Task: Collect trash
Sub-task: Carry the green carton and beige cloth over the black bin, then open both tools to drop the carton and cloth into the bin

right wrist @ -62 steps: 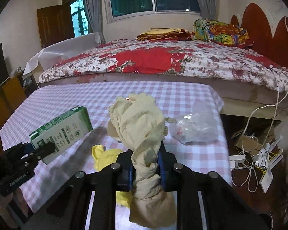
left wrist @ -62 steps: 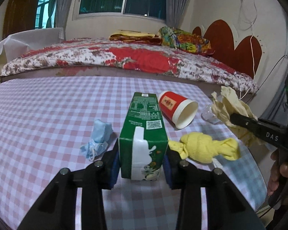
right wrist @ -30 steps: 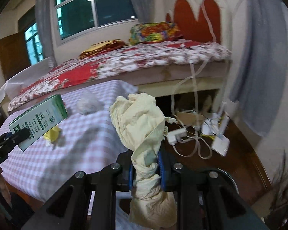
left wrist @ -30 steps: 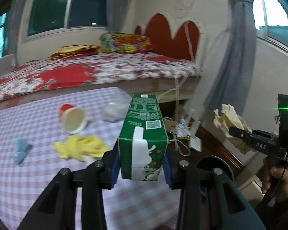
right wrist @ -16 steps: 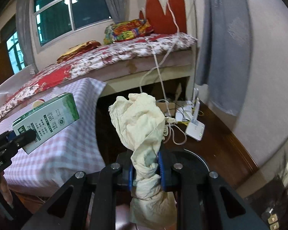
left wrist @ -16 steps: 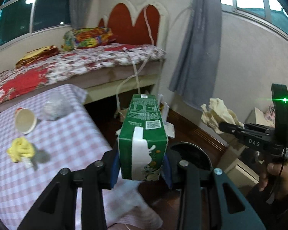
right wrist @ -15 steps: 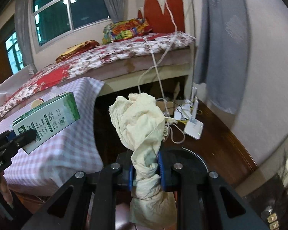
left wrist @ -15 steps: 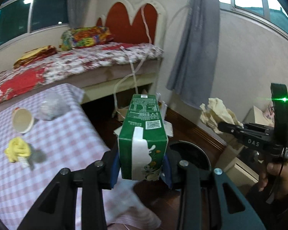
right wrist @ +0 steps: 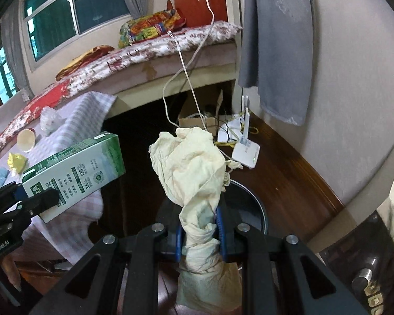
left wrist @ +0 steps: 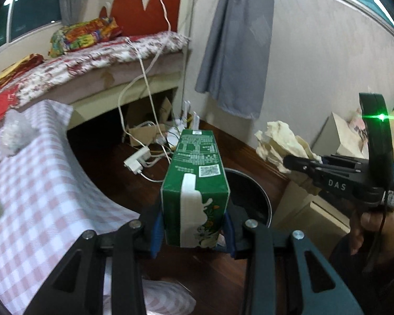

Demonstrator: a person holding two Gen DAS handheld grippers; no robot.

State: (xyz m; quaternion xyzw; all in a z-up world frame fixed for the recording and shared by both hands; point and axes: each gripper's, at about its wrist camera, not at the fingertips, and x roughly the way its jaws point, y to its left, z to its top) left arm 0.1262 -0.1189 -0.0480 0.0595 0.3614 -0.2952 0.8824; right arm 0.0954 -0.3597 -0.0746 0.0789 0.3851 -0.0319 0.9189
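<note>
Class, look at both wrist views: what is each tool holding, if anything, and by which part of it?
The left tool clamps the green milk carton across its near end, pads on opposite sides. The right tool pinches the crumpled cream paper at its twisted lower neck.

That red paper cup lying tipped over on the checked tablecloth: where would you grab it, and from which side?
Judging from the right wrist view, the red paper cup lies on its side on the checked tablecloth, mouth facing the camera. I would come from above and pinch across the round wall near the middle, one pad on each side. The thin rim would likely crush, so grip gently.
</note>
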